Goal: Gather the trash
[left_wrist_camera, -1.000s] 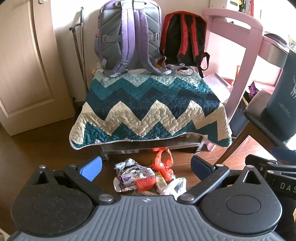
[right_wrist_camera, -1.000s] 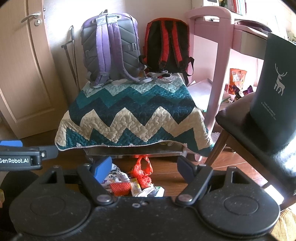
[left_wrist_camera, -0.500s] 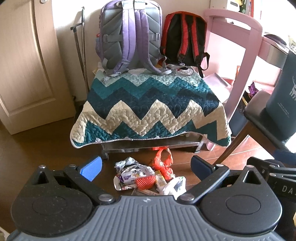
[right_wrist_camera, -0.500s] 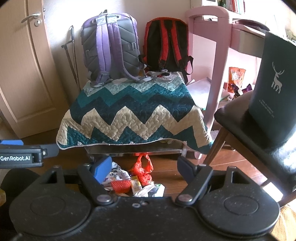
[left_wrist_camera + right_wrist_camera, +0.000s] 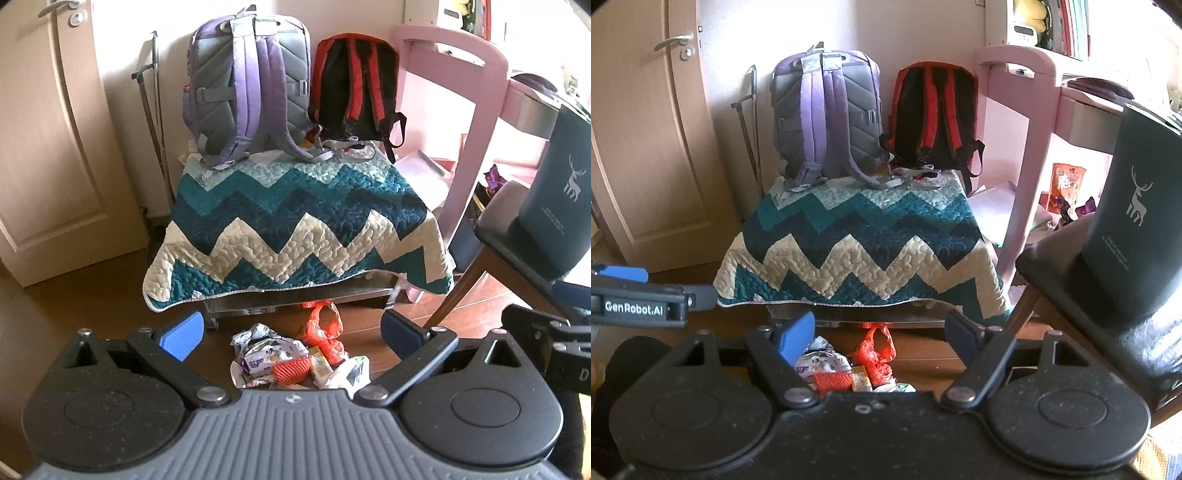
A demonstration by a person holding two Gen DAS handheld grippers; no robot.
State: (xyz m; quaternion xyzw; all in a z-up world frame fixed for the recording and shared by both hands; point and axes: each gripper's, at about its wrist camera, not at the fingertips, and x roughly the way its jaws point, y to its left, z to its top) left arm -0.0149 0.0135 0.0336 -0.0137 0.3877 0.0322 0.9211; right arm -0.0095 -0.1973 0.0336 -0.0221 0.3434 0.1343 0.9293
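Trash pile point(image 5: 299, 362) lies on wood floor point(image 5: 85, 314) before quilt-draped table point(image 5: 295, 229).

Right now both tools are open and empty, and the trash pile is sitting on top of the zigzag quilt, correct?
Not quite. The left tool and right tool are open and empty, but the trash pile lies on the wooden floor, in front of and below the zigzag quilt. The left wrist view shows it.

right tongs point(image 5: 881, 332) spread, empty | trash pile point(image 5: 849, 369) on floor below
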